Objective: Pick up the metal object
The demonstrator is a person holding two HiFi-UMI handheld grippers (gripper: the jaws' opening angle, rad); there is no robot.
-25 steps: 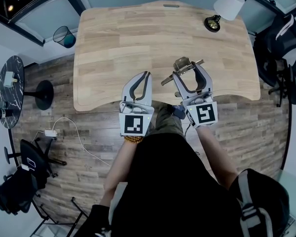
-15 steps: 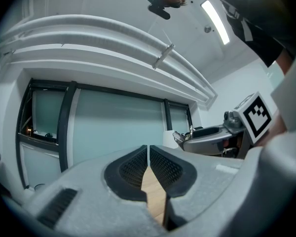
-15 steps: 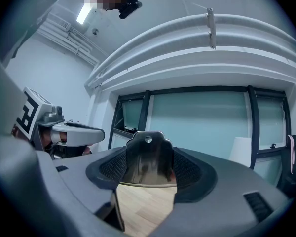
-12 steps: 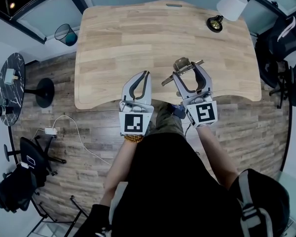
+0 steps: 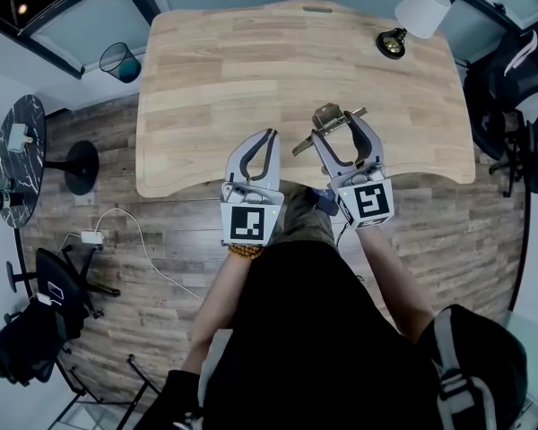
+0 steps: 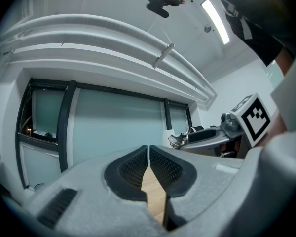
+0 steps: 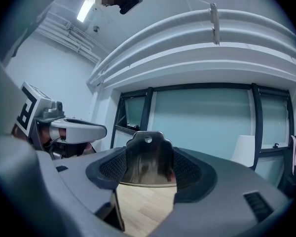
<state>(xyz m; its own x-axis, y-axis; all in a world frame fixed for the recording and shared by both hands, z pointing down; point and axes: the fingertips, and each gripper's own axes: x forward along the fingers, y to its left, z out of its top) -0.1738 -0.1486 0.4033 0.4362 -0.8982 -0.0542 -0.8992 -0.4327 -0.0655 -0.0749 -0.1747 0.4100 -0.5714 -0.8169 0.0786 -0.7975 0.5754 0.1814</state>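
Observation:
The metal object [image 5: 328,116], a small shiny bracket with a thin rod sticking out sideways, hangs just above the near edge of the wooden table [image 5: 215,70]. My right gripper [image 5: 335,126] is shut on it. In the right gripper view its plate with a small hole [image 7: 147,157] fills the gap between the dark pads. My left gripper [image 5: 269,136] hovers beside it to the left, shut with nothing in it. Its pads [image 6: 163,167] meet at the tips. From the left gripper view the metal object [image 6: 177,140] shows at the right gripper's tip.
A white-shaded lamp [image 5: 412,12] stands at the table's far right corner. On the floor are a wire bin [image 5: 118,64] at the far left, a round black side table [image 5: 18,164] at the left and office chairs [image 5: 511,70] at the right.
Almost nothing. Both grippers drifted a little, the left one slightly right. The right one keeps its hold on the metal object.

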